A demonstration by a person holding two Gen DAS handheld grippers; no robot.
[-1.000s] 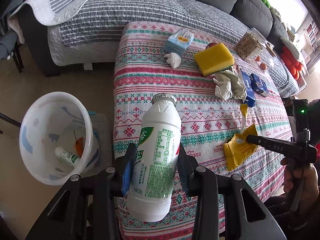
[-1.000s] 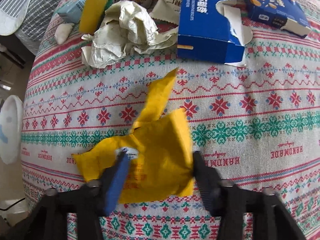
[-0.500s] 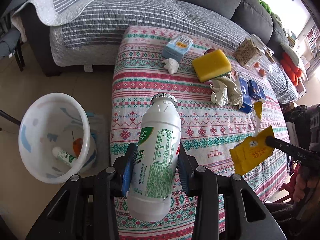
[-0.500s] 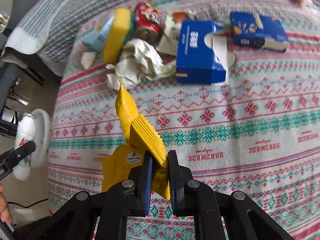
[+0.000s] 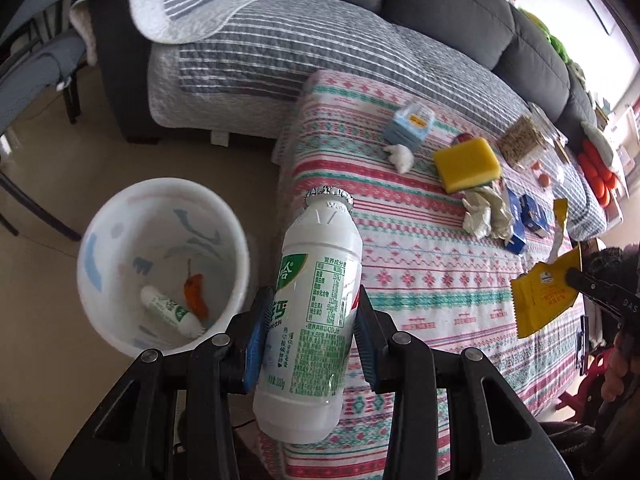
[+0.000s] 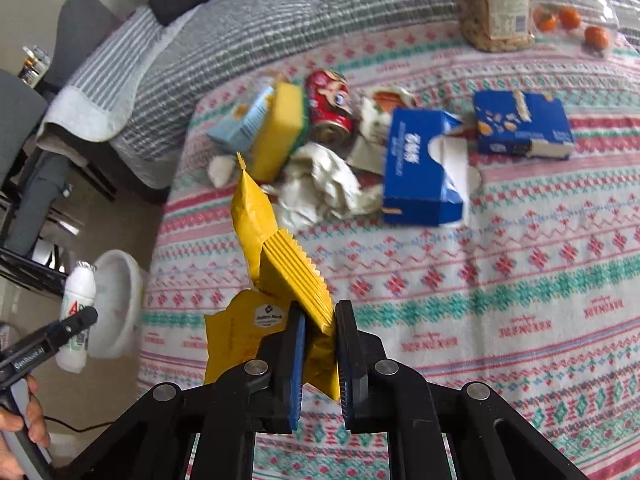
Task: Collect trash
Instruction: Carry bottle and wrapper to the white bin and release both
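Note:
My left gripper (image 5: pixel 312 316) is shut on a white plastic drink bottle (image 5: pixel 314 312) with a green label, held in the air beside the table's left edge. A white trash bin (image 5: pixel 160 264) stands on the floor just left of it, holding a small bottle and an orange scrap. My right gripper (image 6: pixel 320 320) is shut on a yellow snack wrapper (image 6: pixel 276 256), lifted above the patterned tablecloth (image 6: pixel 520 280). The wrapper also shows in the left wrist view (image 5: pixel 544 292). The bottle and bin show at the left in the right wrist view (image 6: pixel 78 312).
On the table lie crumpled paper (image 6: pixel 320 188), a yellow sponge (image 6: pixel 280 132), a red can (image 6: pixel 330 104), two blue boxes (image 6: pixel 424 168), a light blue carton (image 5: pixel 408 124), a white wad (image 5: pixel 400 156). A grey sofa (image 5: pixel 360 48) runs behind.
My right gripper closed on the yellow wrapper and lifted it off the cloth, pulling back. My left gripper with the bottle moved left, closer to the bin.

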